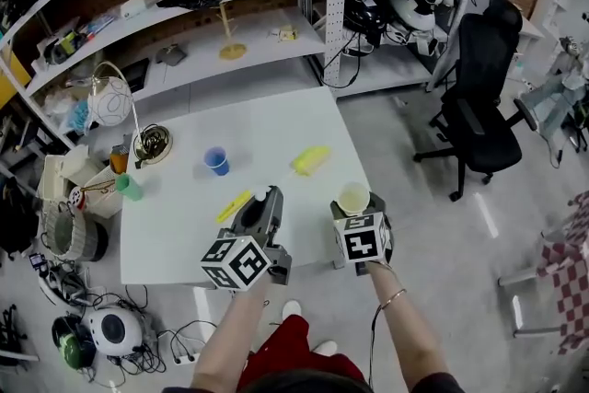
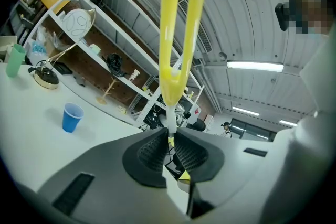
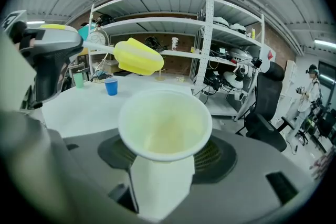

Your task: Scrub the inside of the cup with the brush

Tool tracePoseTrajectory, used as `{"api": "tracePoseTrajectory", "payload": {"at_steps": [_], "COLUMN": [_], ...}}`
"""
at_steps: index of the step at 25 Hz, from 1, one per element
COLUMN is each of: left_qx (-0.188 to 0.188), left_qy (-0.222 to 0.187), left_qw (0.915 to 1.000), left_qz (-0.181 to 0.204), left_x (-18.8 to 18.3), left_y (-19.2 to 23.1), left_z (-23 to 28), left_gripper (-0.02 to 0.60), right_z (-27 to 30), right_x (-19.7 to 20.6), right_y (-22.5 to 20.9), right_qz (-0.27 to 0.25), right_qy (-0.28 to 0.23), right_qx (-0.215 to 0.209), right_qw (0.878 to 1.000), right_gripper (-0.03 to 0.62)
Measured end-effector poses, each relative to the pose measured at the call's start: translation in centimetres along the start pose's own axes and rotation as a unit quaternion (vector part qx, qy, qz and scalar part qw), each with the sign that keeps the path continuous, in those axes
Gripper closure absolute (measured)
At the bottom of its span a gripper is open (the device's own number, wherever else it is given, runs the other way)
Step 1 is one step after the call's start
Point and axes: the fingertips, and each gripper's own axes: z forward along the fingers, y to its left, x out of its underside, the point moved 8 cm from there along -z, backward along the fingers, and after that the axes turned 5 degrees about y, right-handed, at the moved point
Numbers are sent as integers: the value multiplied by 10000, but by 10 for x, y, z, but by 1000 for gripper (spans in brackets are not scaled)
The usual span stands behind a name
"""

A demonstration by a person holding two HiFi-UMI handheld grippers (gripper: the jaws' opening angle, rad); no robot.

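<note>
My left gripper (image 1: 265,195) is shut on the thin white stem of the brush. The brush's yellow loop handle (image 1: 233,205) (image 2: 177,29) sticks out to one side. Its yellow head (image 1: 311,159) (image 3: 137,57) points toward the far right, above the white table (image 1: 267,120). My right gripper (image 1: 355,209) is shut on a pale cream cup (image 1: 353,197) (image 3: 165,123). The cup stands upright with its mouth open and looks empty. It hangs near the table's front right corner. The brush head is beyond and left of the cup, outside it. In the left gripper view the jaws (image 2: 170,139) pinch the stem.
A blue cup (image 1: 216,161) (image 3: 111,86) stands mid-table, and a green cup (image 1: 128,187) is at the left edge beside a lamp (image 1: 112,101) and clutter. Shelves (image 1: 230,23) run behind the table. A black office chair (image 1: 483,106) stands on the floor to the right.
</note>
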Motion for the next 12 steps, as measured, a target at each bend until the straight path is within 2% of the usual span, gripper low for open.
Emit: {"api": "tracePoseTrajectory", "payload": {"at_steps": [7, 12], "left_qx": [-64, -57], "left_qy": [170, 240], "left_qw": [9998, 9996], "left_qz": [-75, -114], "left_x": [-11, -17], "left_y": [44, 72], "left_z": [38, 66], "left_gripper": [540, 540], "right_z": [57, 95], "right_x": [-28, -49], "right_y": [-4, -3], "right_qz": [182, 76], "right_qy": [50, 141], "right_qx": [-37, -35], "right_qw": [9998, 9999], "right_gripper": [301, 301]}}
